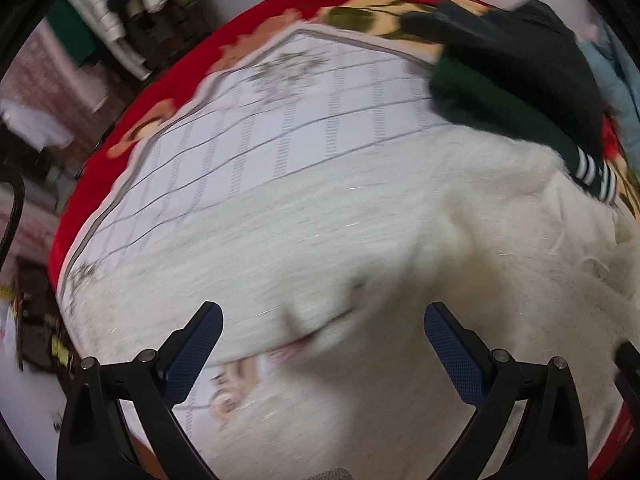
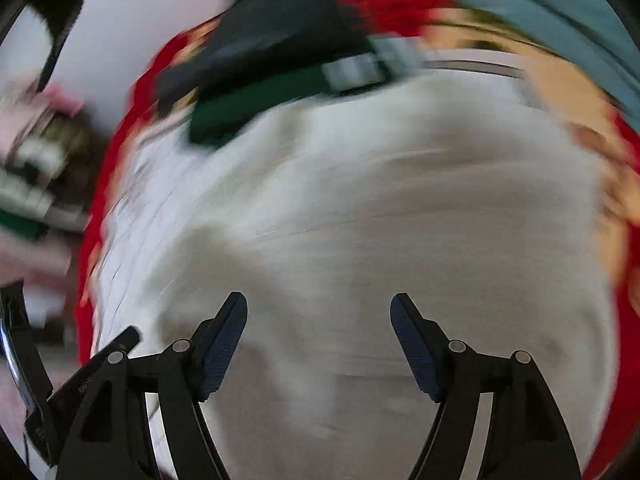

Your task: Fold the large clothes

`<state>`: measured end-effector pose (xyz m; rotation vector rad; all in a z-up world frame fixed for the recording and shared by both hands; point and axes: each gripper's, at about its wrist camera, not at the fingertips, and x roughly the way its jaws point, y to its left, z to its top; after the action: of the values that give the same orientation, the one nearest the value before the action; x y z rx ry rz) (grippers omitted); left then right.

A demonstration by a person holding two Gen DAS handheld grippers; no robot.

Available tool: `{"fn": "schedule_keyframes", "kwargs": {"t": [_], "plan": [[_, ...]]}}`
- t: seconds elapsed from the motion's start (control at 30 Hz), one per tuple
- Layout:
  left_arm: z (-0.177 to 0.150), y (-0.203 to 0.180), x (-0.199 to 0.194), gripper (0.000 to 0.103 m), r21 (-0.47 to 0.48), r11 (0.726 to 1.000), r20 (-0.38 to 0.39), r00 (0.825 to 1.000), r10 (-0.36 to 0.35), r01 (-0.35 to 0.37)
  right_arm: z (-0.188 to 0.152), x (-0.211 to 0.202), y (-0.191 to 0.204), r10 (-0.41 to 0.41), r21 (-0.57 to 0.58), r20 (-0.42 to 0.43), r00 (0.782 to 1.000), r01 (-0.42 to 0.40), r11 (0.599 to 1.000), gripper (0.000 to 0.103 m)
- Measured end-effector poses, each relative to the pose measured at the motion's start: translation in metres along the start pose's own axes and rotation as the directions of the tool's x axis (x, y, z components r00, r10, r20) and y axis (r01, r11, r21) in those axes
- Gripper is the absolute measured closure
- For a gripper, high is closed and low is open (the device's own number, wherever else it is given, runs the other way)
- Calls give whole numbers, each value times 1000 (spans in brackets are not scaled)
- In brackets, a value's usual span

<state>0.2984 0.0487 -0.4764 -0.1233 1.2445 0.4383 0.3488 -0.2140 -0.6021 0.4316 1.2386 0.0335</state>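
Checked sheet point(image 1: 280, 120) left of white garment point(image 1: 320, 248) lies bare; dark clothes pile point(image 1: 520, 80) blocks far-right corner.

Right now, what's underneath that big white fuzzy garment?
Under the white garment lies a checked quilt over a red floral blanket. How far the quilt runs beneath it is hidden by the garment.

A white grid-patterned sheet point(image 1: 304, 92) is lying over a red floral blanket point(image 1: 192, 64) on the bed; beyond, what may be hanging clothes point(image 1: 120, 12) are blurring together.
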Motion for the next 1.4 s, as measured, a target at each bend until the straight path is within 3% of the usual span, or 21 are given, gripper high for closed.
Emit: {"fn": "schedule_keyframes", "kwargs": {"t": [0.1,0.17,0.2,0.27,0.3,0.33,0.43,0.53,0.6,0.67,0.73,0.8,0.9,1.03,1.07,1.13,1.2,1.27,1.4], "plan": [[9,-19,13,0,17,1000,-9,1000,-23,23,-1,-2,-66,-95,159,-6,995,95,983,31],[10,-30,19,0,41,999,18,1000,0,-1,5,2,-105,-116,221,-29,993,119,968,64],[10,-38,30,0,69,997,16,1000,16,-17,13,10,-119,-118,248,-51,992,127,960,70],[9,-47,50,0,95,995,-15,999,35,-33,16,25,-146,-123,299,-65,990,137,944,98],[9,-51,57,0,101,994,-28,999,44,-41,15,34,-156,-160,316,-73,984,175,932,103],[9,-56,64,0,107,993,-36,998,51,-47,18,36,-164,-192,331,-75,979,205,921,103],[12,-70,85,0,146,987,-40,996,80,-74,16,34,-187,-357,382,-78,931,359,852,103],[14,-78,88,0,182,979,-5,995,98,-95,11,30,-196,-297,395,-118,947,320,861,103],[16,-77,84,0,199,976,-3,996,94,-92,4,19,-189,-269,352,-153,951,307,884,97],[17,-67,73,0,200,977,5,997,76,-75,-13,-1,-183,-208,339,-170,963,256,906,74],[15,-52,58,0,182,981,6,997,70,-70,-40,-18,-161,-149,311,-197,969,206,928,62],[7,-33,44,0,157,985,9,997,71,-71,-69,-21,-136,-89,279,-253,963,161,947,61],[-6,3,24,0,117,987,10,994,109,-109,-115,-14,-81,48,246,-371,927,48,968,61],[-30,56,13,0,39,983,-22,983,183,-182,-152,15,-29,205,232,-450,869,-108,967,61],[-32,65,13,0,25,980,-28,980,198,-197,-159,27,-23,215,234,-481,850,-112,966,61],[-41,90,17,0,-27,968,-72,967,246,-249,-161,40,-14,146,186,-539,830,-51,981,61],[-41,106,22,0,-97,959,-116,960,255,-266,-141,33,-7,148,147,-492,858,-86,985,61],[-37,108,24,0,-155,954,-127,963,239,-257,-96,20,0,88,53,-396,914,-74,996,61],[9,72,38,0,-165,955,-58,969,242,-248,-3,25,0,72,7,-280,957,-73,997,61]]}}
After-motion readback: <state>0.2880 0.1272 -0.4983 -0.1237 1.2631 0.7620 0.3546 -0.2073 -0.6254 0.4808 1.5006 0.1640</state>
